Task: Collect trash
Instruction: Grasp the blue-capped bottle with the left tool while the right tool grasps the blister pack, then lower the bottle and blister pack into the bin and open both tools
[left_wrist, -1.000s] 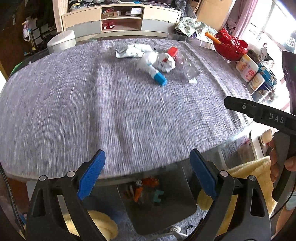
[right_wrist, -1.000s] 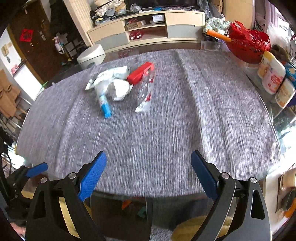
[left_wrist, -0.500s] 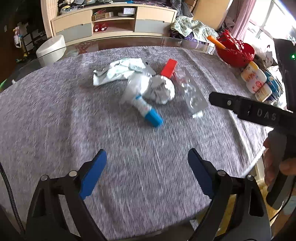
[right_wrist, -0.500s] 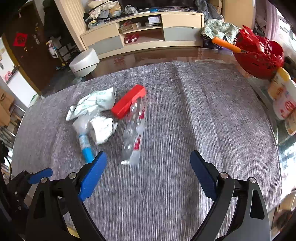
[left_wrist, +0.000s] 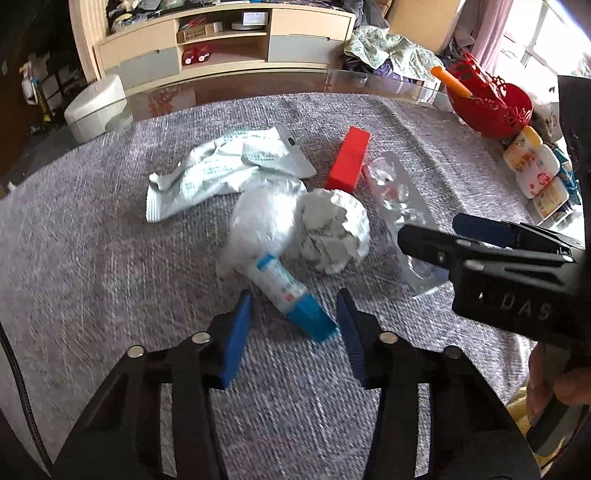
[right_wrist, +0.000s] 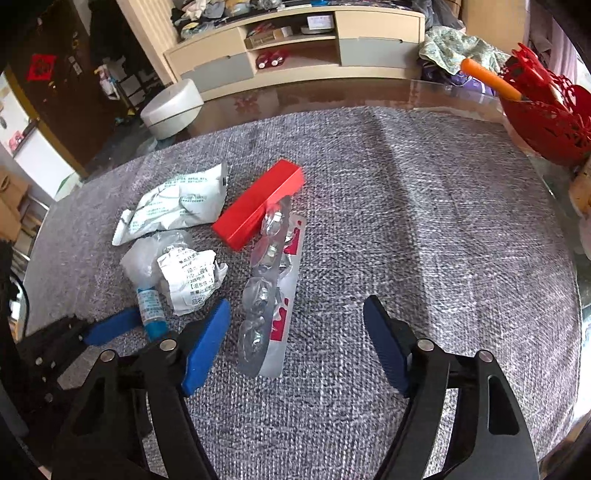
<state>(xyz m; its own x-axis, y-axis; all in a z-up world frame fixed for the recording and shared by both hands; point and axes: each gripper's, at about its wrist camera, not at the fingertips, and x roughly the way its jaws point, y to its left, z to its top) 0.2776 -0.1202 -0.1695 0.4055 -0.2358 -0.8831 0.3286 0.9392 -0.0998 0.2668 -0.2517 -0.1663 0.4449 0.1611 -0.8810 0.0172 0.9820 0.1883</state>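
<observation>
left gripper (left_wrist: 293, 317) jaws closing around the blue-capped tube (left_wrist: 286, 291), pads not touching it yet. right gripper (right_wrist: 295, 339) also closing, over the near end of the clear blister pack (right_wrist: 271, 295), no contact. nothing collected: crumpled paper (left_wrist: 334, 230), white pouch (left_wrist: 225, 170), red box (left_wrist: 349, 158) all lie on the grey cloth (left_wrist: 92, 240). no bin in view.

Bright window daylight, slight motion blur, fisheye-curved edges
</observation>
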